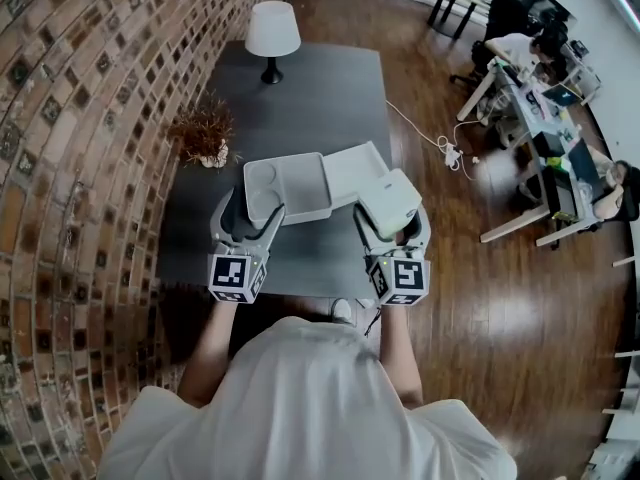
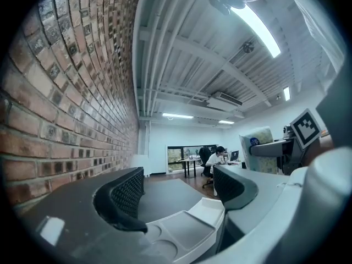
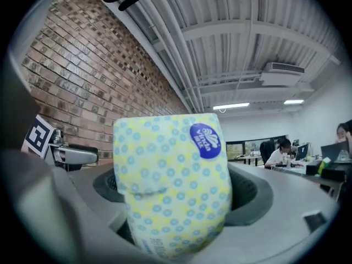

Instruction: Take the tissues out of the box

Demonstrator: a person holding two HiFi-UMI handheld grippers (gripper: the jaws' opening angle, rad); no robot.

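Observation:
A white box (image 1: 288,190) with a divided inner tray lies open on the dark table, its lid (image 1: 352,171) folded out to the right. My left gripper (image 1: 250,215) sits at the box's near left corner, jaws closed in on the rim; the tray (image 2: 184,232) shows low between them in the left gripper view. My right gripper (image 1: 390,223) is shut on a soft tissue pack (image 1: 390,201), lifted just right of the lid. In the right gripper view the pack (image 3: 173,188) is yellow with blue dots and a blue label, standing upright between the pads.
The dark table (image 1: 310,83) stands against a brick wall (image 1: 80,118) on the left. A white lamp (image 1: 272,30) and a dried plant (image 1: 205,133) stand at the back. A cable with a power strip (image 1: 450,153) lies on the wooden floor; desks with people are at the right.

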